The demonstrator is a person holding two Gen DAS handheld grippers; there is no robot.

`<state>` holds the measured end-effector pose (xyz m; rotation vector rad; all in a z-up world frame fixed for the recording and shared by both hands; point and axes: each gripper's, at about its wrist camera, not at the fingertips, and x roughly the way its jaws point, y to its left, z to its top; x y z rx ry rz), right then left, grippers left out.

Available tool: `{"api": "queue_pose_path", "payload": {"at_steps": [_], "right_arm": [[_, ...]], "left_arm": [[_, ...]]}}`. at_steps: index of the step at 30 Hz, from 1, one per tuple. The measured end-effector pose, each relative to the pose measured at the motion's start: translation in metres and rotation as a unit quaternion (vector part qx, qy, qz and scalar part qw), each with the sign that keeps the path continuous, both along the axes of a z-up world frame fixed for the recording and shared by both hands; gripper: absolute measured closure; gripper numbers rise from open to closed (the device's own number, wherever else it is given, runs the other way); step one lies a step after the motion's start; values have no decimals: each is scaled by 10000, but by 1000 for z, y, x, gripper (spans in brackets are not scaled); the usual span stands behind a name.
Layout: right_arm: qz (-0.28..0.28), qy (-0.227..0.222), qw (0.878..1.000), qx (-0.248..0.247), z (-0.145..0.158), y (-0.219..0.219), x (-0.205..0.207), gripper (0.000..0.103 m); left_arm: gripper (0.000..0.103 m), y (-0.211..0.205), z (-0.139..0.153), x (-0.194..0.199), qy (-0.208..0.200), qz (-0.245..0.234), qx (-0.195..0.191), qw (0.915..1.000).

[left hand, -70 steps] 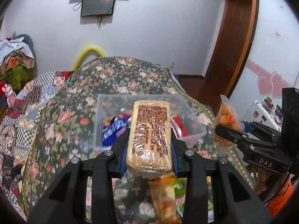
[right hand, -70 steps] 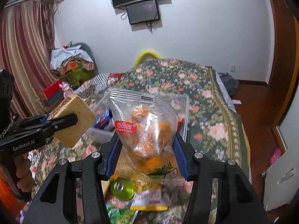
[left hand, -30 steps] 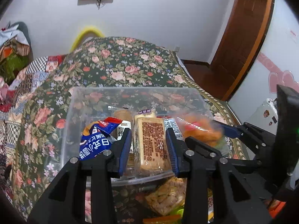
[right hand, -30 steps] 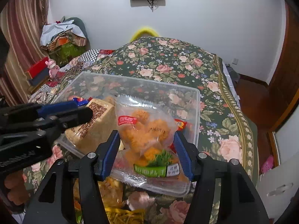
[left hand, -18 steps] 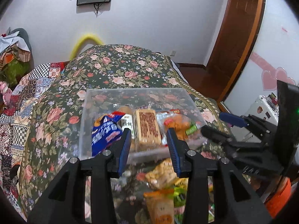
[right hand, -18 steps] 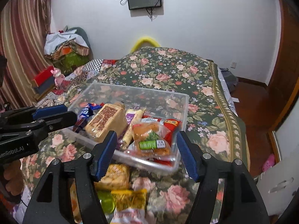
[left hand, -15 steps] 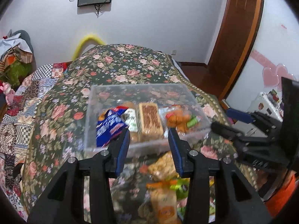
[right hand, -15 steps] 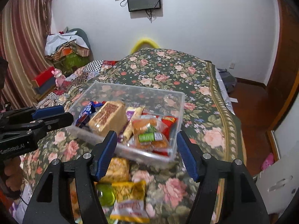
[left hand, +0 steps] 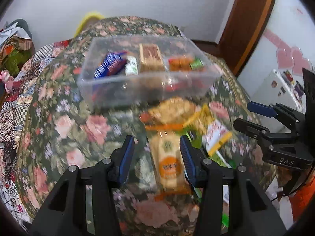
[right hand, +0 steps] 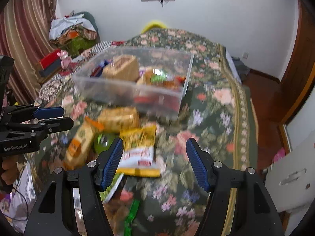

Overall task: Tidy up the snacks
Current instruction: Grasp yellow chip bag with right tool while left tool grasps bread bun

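Observation:
A clear plastic bin [left hand: 141, 90] on the flowered bedspread holds a blue packet [left hand: 110, 65], a brown cake block [left hand: 150, 59] and an orange snack bag [left hand: 181, 63]; the bin also shows in the right wrist view [right hand: 128, 90]. My left gripper [left hand: 157, 157] is open and empty above a tan and orange packet [left hand: 169, 163]. My right gripper [right hand: 154, 161] is open and empty above a yellow packet [right hand: 139, 149]. Loose snacks lie in front of the bin: a golden bag [right hand: 118, 119], a green round item [right hand: 103, 142].
The flowered bedspread [right hand: 212, 102] drops off at its right edge to a wooden floor [right hand: 261, 90]. A patchwork blanket [left hand: 11, 102] lies at the left. A white cabinet [left hand: 279, 86] stands to the right. Both views are motion-blurred.
Both grippers released their snacks into the bin, opened, and pulled back toward me and down over the loose packets in front of the bin.

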<state>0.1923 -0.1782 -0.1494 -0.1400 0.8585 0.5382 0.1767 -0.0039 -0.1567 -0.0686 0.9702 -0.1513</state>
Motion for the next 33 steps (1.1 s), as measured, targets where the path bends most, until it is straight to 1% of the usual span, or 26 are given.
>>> {"api": "queue_pose_path", "payload": {"at_steps": [3,7,10,14,16,18,19,20,24,25,26,28,30,32,33], "right_arm": [[64,210,9998,-27,-14,3,-3,40],[116,326,9994,-86,-25,8,-9,40],[164,417,9989,-97,-31,13,-6,40],[181,479,9986,-124,-38,19,0,40],[178,571,9981,-142,-44,22,7,40],[214,681,9974,-92,-49,24,10,40],[225,755,9969,-55,-52,26,13,39],[213,779,9967,-49,-54,27,14,37],[171,727,9972,-78,-58,30,17,36],[162,686,9975,-110,-59,31,17,40],[159,640,9977,-156,-60,33,17,46],[163,548,9981,-208,-59,33,14,47],[177,536,9983,-112,-57,30,11,50],[198,558,9982,-5,-53,27,9,57],[211,551,9983,28,-50,25,8,59]], "left_arm": [[55,-7,-14,-2,165,-92,71,9998],[55,-12,-30,1,345,-134,21,9993],[55,-11,-42,5,498,-90,-34,9987],[56,-4,-56,8,604,65,-76,9981],[56,0,-59,9,578,83,-180,9981],[59,0,-59,9,508,81,-128,9986],[62,0,-60,9,473,86,-75,9988],[64,3,-60,8,441,89,-62,9990],[68,7,-59,5,318,97,-80,9994],[69,8,-59,4,297,119,-79,9995],[69,10,-58,3,289,135,-80,9995],[69,14,-55,2,276,171,-121,9994],[69,19,-52,2,251,205,-148,9994],[69,24,-46,0,179,239,-145,9994],[69,26,-43,0,139,250,-149,9995]]}}
